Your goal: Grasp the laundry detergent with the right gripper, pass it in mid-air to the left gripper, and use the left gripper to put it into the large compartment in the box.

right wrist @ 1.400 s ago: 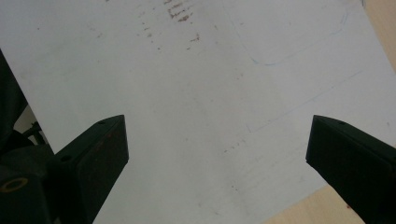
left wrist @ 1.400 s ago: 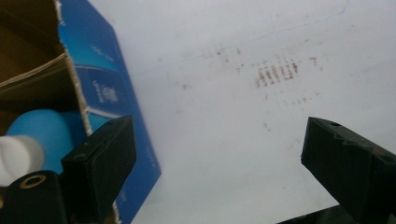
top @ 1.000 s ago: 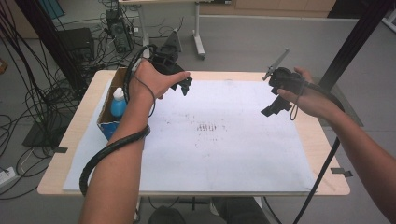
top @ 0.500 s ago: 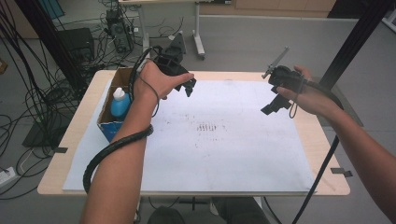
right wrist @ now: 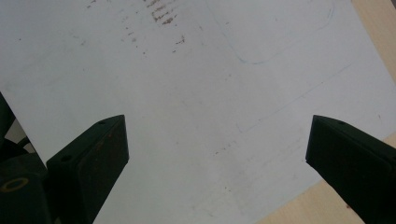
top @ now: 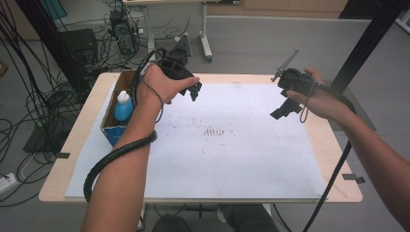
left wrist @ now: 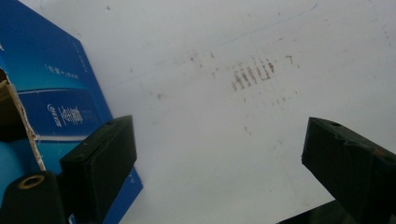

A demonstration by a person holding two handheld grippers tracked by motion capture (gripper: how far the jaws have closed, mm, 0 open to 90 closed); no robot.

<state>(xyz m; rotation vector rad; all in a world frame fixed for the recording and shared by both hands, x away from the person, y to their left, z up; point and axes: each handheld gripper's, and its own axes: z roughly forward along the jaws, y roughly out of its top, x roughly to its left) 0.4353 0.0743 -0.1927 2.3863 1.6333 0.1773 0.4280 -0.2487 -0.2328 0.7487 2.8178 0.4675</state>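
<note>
My left gripper (top: pixel 191 89) hangs above the far left part of the white sheet (top: pixel 222 154), open, with nothing between its jaws. Its own view looks down past wide-apart jaws at brown smudges (left wrist: pixel 252 74) on the sheet and the blue box (left wrist: pixel 60 102) at the left. My right gripper (top: pixel 286 107) hovers above the far right part of the sheet, open and empty too. In the right gripper view the jaws frame bare sheet (right wrist: pixel 196 116) with the smudges (right wrist: pixel 161 14) at the top.
An open blue cardboard box (top: pixel 112 129) stands at the table's left edge with a blue bottle with a white cap (top: pixel 124 106) in it. The wooden table (top: pixel 338 145) shows past the sheet's right edge. Cables and desk legs lie on the floor behind.
The left hand has shifted a little to the right. The right hand has stayed put. Both grippers remain open.
</note>
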